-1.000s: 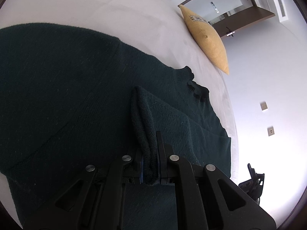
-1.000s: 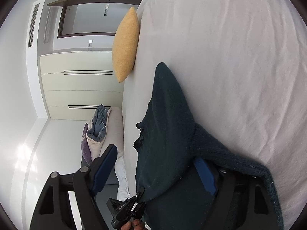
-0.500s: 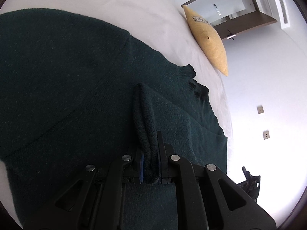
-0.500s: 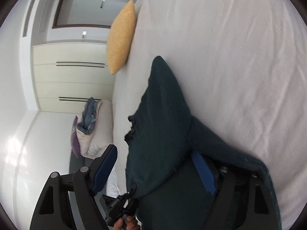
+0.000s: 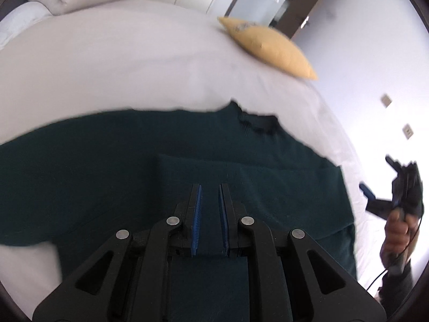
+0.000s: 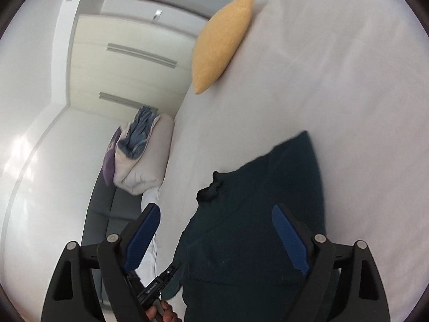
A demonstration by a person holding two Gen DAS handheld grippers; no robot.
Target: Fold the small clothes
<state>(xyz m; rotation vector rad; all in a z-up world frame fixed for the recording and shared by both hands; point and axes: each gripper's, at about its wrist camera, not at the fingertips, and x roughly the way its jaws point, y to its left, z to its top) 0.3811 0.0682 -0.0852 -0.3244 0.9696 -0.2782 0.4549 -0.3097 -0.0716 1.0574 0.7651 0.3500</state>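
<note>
Where it lies folded, knit sweater [image 5: 107, 171], smooth sheet [image 5: 120, 61].

Item: dark green knitted sweater [image 5: 268, 161] | State: partly folded, one flap doubled over the body | Pose: flat, collar outward | Location: white bed sheet [image 5: 120, 67]

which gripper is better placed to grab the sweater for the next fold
Probably the left. The left gripper hangs right over the dark green sweater, near a folded edge, jaws narrowly apart and empty. The right gripper is opening, empty too, but straddles the sweater's edge with one finger off the bed.
</note>
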